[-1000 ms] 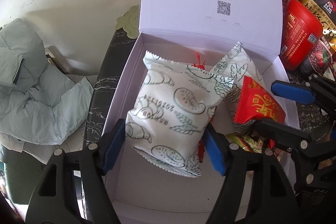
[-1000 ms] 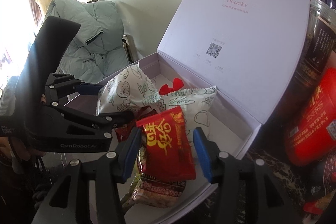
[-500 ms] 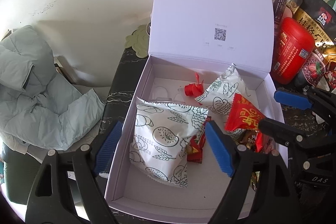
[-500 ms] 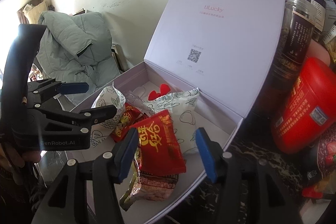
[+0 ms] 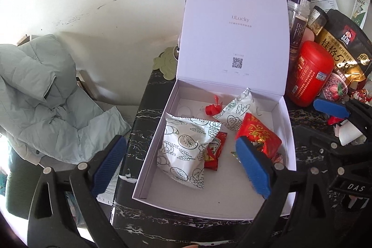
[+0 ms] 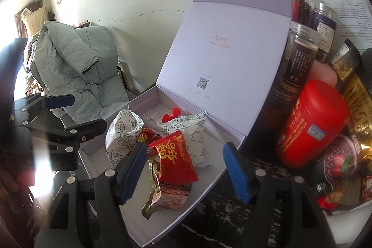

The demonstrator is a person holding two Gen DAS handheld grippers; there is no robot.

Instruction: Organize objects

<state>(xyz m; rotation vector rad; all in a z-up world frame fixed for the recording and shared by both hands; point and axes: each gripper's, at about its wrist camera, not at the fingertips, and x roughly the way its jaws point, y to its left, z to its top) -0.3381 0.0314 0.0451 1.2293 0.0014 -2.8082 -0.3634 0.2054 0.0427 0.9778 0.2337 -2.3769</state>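
Note:
An open white gift box (image 5: 148,169) (image 6: 232,145) with its lid upright sits on a dark marble table. Inside lie a white printed snack packet (image 5: 183,150) (image 6: 121,134), a second white packet (image 5: 237,108) (image 6: 195,131), a red packet (image 5: 258,134) (image 6: 174,157), a small ketchup sachet (image 5: 215,150), a red candy (image 5: 212,107) (image 6: 172,114) and a nut packet (image 6: 167,194). My left gripper (image 5: 181,166) is open and empty above the box's near edge. My right gripper (image 6: 186,173) is open and empty above the box's right side.
A red canister (image 5: 309,76) (image 6: 311,122), dark jars (image 6: 293,66) and an oat bag (image 5: 341,50) crowd the table right of the box. A grey-green padded jacket (image 5: 39,90) (image 6: 76,66) lies on a chair to the left. A wall stands behind.
Both grippers let go of their packets and pulled back and up from the box. The white packet and the red packet now lie in the box.

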